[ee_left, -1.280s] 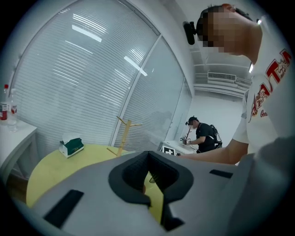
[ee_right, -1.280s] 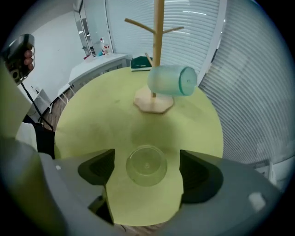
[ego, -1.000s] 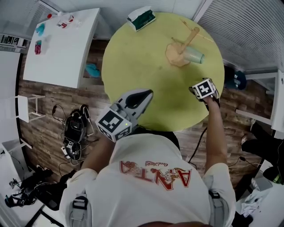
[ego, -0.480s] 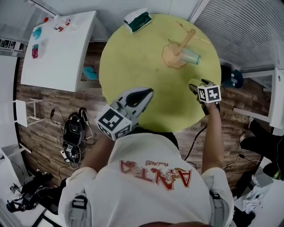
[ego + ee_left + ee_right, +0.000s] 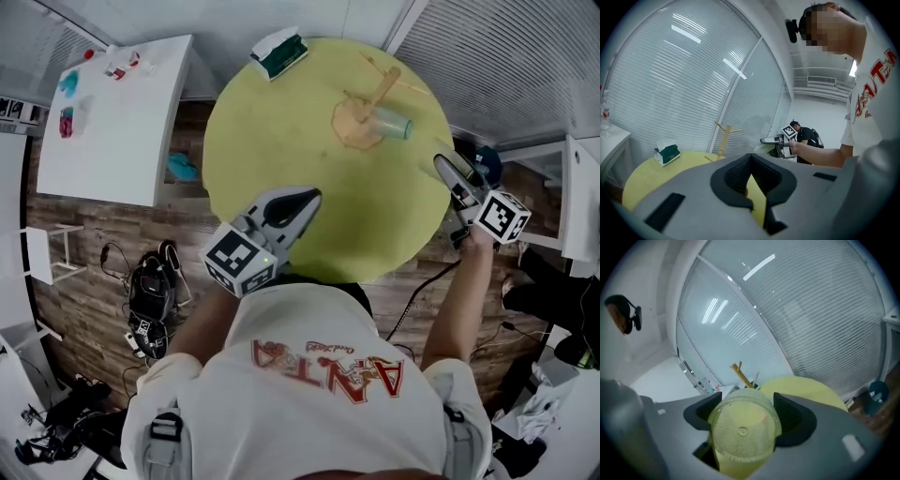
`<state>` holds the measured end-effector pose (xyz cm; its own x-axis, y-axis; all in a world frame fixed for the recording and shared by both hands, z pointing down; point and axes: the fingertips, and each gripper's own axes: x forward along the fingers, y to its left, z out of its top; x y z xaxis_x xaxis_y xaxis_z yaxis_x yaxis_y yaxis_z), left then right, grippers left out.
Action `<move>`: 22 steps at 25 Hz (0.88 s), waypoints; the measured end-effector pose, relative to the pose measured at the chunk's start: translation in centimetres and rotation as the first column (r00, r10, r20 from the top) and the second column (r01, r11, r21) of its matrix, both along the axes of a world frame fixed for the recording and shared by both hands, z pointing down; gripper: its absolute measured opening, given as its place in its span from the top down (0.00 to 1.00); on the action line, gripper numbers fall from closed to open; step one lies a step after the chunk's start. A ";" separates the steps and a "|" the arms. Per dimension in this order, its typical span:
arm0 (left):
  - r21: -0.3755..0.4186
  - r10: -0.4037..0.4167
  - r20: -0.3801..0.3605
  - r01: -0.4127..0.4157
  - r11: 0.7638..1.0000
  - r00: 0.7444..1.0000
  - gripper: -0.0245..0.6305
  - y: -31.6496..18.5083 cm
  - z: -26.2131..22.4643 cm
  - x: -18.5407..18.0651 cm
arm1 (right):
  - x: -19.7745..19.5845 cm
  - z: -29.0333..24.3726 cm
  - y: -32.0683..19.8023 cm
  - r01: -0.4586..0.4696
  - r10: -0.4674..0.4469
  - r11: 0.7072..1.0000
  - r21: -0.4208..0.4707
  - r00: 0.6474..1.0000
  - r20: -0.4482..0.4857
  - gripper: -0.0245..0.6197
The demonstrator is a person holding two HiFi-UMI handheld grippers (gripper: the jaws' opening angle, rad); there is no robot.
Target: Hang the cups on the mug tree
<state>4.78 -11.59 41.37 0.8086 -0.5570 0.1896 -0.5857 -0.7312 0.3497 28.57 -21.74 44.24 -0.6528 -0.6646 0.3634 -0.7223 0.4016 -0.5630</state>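
Leftward, over the near rim of the round yellow-green table (image 5: pixel 281 131), left gripper (image 5: pixel 307 199): grey moulded shell, dark ribbed pads drawn together tip to tip, gripping nothing, touching nothing. Only a thin wedge of tabletop visible between the pads lower down.

Farther back, near the far rim, a dark green tissue box (image 5: pixel 277 53), rectangular, white tissue standing out of the top.

Right of that, the wooden mug tree (image 5: pixel 379 89), upright on a round base, a slim pole with angled pegs near the top in the left gripper view. Close beside the pole, a second cup (image 5: pixel 394 123), pale green and translucent. Whether lying on the table or hanging from a peg, not clear.

Rightmost, at the table's right rim, right gripper (image 5: pixel 746 403), jaws spread wide yet clamped on a translucent cup (image 5: pixel 743 437), one pad against each side of the wall. Cup off the table, well apart from the tree, round bottom toward the camera. Frosted, finely pebbled wall, pale yellow-green, a small raised ring at the centre of the base.
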 end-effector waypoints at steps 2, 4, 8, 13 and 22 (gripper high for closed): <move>0.002 0.001 -0.006 -0.001 1.000 1.000 0.95 0.1 -0.1 -0.1 | -0.2 -3.2 -1.0 0.017 -0.020 0.998 0.057 0.998 0.059 0.44; 0.003 -0.002 -0.010 0.002 1.000 1.000 0.95 0.2 -0.1 -0.3 | -0.5 -5.5 -2.3 0.032 -0.040 0.995 0.090 0.996 0.082 0.44; 0.006 -0.012 -0.012 0.012 1.000 1.000 0.95 0.5 -0.2 -0.9 | -1.4 -7.7 -5.5 0.075 -0.081 0.992 0.105 0.995 0.054 0.44; -0.002 -0.043 -0.020 0.043 0.999 0.999 0.95 0.9 0.0 -1.8 | -3.3 -6.8 -8.9 0.121 -0.125 0.991 0.061 0.989 0.075 0.44; -0.006 -0.087 -0.023 0.087 0.996 0.996 0.95 1.2 0.1 -3.7 | -3.3 -2.5 -11.1 0.035 -0.028 0.996 -0.082 0.995 0.092 0.44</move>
<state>1.04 -10.36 41.43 0.7616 -0.6243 0.1737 -0.6383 -0.6764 0.3676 25.28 -32.86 41.71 -0.7057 -0.6129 0.3556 -0.6547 0.3720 -0.6580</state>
